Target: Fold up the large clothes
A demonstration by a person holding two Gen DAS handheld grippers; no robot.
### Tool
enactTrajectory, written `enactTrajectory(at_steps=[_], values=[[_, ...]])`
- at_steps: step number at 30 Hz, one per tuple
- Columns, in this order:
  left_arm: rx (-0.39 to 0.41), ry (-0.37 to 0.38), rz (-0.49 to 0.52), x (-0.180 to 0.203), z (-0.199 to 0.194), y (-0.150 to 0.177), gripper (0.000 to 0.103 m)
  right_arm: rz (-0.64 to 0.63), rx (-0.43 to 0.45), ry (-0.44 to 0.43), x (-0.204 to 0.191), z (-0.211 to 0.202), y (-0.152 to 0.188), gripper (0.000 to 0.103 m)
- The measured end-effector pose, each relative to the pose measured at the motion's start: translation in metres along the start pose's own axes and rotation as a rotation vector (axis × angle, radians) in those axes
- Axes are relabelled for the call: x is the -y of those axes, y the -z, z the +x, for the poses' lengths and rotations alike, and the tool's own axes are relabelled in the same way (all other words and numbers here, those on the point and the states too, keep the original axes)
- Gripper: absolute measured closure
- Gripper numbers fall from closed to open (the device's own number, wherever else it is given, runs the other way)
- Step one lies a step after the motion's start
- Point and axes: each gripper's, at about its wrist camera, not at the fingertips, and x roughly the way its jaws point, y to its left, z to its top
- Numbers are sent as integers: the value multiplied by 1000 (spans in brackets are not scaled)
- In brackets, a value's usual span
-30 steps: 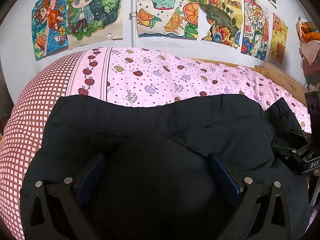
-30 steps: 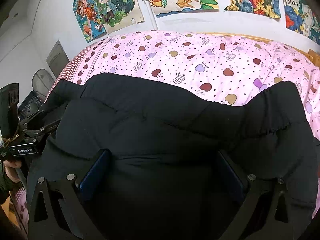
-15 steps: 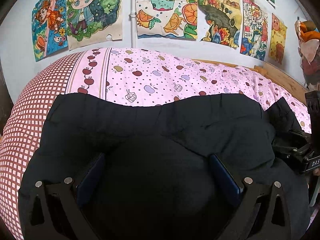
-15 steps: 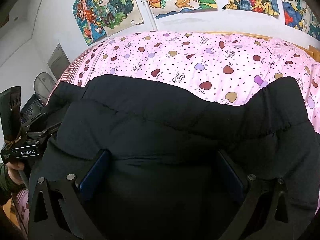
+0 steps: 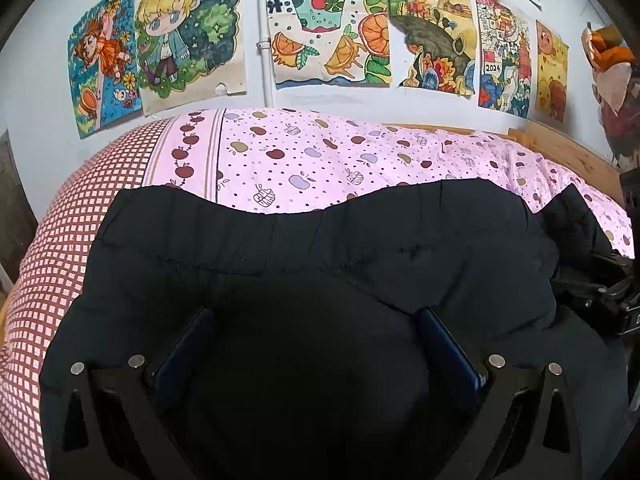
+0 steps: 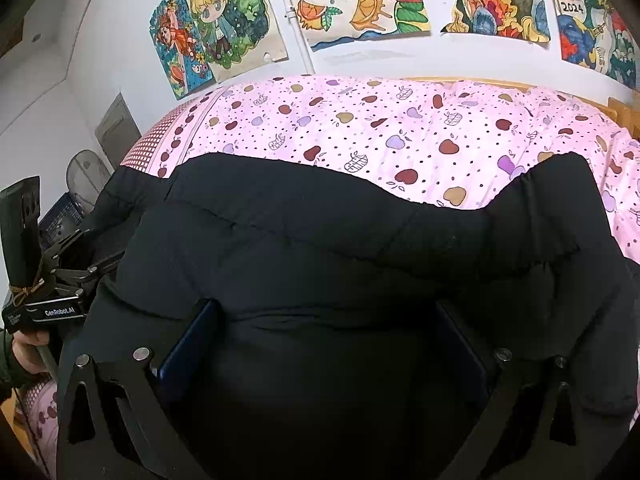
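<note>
The wall ahead of both sets of fingers is hung with bright hand-painted paper drawings (image 5: 172,40). Below them is a bed under a pink apple-print quilt cover (image 5: 320,156) with a red-and-white checked border on its left end.

Spread across the near part of that bed is the black padded quilted garment (image 5: 320,248). Its gathered, stitched hem lies beyond my fingertips and the bulk fills the space between them.

On my left, the left gripper (image 5: 316,344) has its blue-padded fingers (image 5: 184,352) set wide. A thick mound of black padding is bulging up between them. I cannot tell whether they are pinching a layer or just resting in it.

To the right, the right gripper (image 6: 324,340) looks the same: fingers spread wide, sunk into the black fabric, grip uncertain. From the right camera I can see the left unit off to the left of my fingers, at the garment's left edge.

My worries from here:
- If I lift with only the slick outer shell caught, I expect the padding to slip out and the fold to collapse.
- The fabric is puffy, so I judge a fold will spring open unless it is pressed flat.
- If the two sides move unevenly, the hem line would likely skew, and the far right corner (image 6: 568,184) already pokes out past the rest.
- I might also snag the quilt cover beneath and drag it along.
</note>
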Motion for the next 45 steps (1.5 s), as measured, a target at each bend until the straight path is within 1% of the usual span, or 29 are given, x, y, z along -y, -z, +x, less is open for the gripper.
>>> enactTrajectory(at_steps=[7, 11, 14, 16, 19, 21, 25, 27, 33, 35, 39, 41, 45], values=[[11, -2, 4, -1, -6, 2, 0, 9, 16, 8, 1, -11, 0, 1], [-2, 13, -4, -3, -10, 0, 0, 11, 19, 22, 1, -17, 3, 1], [-16, 59, -52, -14, -20, -6, 0, 14, 16, 40, 2, -24, 5, 1], [-6, 79, -94, -24, -29, -8, 0, 18, 20, 60, 4, -33, 6, 1], [19, 73, -141, -41, -42, -9, 0, 39, 37, 101, 12, -48, 7, 1], [28, 56, -154, -51, -49, -8, 0, 53, 47, 111, 19, -58, 6, 1], [53, 24, -181, -72, -62, -6, 0, 54, 58, 167, 31, -74, 8, 1], [63, 12, -197, -84, -67, -5, 0, 66, 66, 180, 38, -82, 8, 1], [18, -22, -210, -109, -71, 3, 0, 62, 88, 226, 49, -100, 7, 1], [0, -16, -212, -115, -70, 8, 0, 59, 91, 241, 53, -105, 8, 1], [-60, -10, -206, -121, -62, 16, 0, 93, 90, 259, 67, -112, 8, 1], [-79, 6, -217, -123, -58, 20, 0, 124, 85, 267, 76, -114, 10, 1], [-120, 65, -261, -130, -48, 26, 0, 170, 67, 273, 92, -113, 16, 1]])
